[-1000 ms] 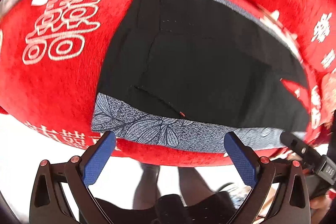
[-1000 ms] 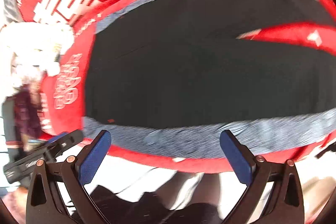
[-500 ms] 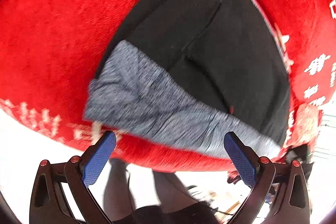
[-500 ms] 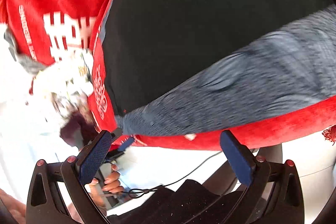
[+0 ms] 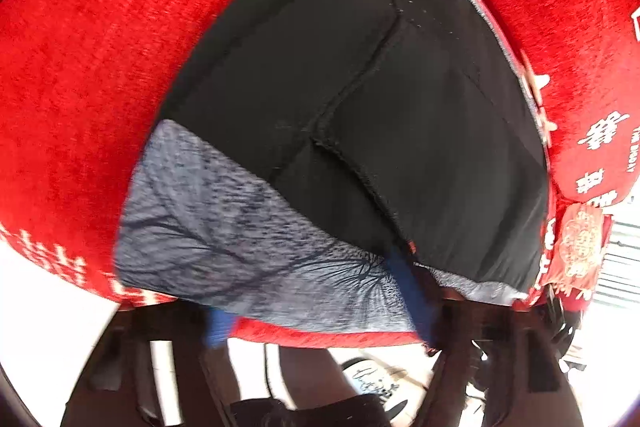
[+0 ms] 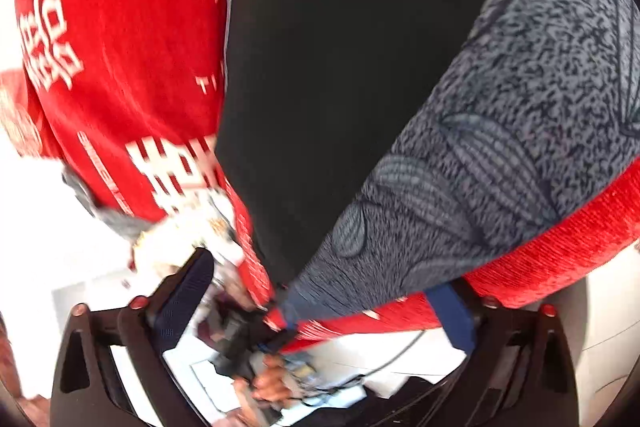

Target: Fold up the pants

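Black pants (image 5: 400, 115) lie flat on a red tablecloth (image 5: 80, 87), their grey leaf-patterned waistband (image 5: 248, 247) along the near table edge. My left gripper (image 5: 316, 311) is at that edge with its jaws closing. The waistband lies between its blurred blue pads (image 5: 218, 327) without being bunched. In the right wrist view the waistband (image 6: 500, 147) runs diagonally and its corner (image 6: 292, 301) hangs over the edge. My right gripper (image 6: 320, 307) is closing around that corner, and the pads (image 6: 188, 291) stand apart from the cloth.
The red tablecloth (image 6: 120, 47) carries white characters. White crumpled items (image 6: 180, 239) sit by the pants' far end. A red embroidered tag (image 5: 580, 243) hangs at the table's right corner. A person's legs and a shoe (image 5: 372, 383) stand below the edge on a white floor.
Both grippers came down to the near table edge and onto the waistband. The right one rolled and swung to the waistband's corner. Both pairs of jaws went from wide open to narrower.
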A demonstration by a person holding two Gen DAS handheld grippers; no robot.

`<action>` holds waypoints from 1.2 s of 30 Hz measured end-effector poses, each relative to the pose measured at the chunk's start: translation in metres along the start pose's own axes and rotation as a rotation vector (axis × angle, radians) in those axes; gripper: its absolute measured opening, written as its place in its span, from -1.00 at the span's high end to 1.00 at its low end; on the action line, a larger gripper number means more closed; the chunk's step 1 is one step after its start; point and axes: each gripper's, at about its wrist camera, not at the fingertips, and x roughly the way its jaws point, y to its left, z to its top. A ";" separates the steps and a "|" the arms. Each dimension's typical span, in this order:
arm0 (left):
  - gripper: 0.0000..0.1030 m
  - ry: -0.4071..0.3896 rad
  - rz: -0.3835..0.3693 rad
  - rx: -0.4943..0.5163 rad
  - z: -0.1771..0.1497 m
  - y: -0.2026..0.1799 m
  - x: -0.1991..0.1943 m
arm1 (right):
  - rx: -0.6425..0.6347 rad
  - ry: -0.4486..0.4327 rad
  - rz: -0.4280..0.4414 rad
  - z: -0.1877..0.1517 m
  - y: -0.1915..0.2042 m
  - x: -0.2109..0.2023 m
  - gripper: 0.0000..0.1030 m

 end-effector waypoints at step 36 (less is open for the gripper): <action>-0.49 -0.284 0.342 0.240 0.161 -0.174 -0.021 | -0.440 0.244 -0.253 0.226 0.205 0.091 -0.40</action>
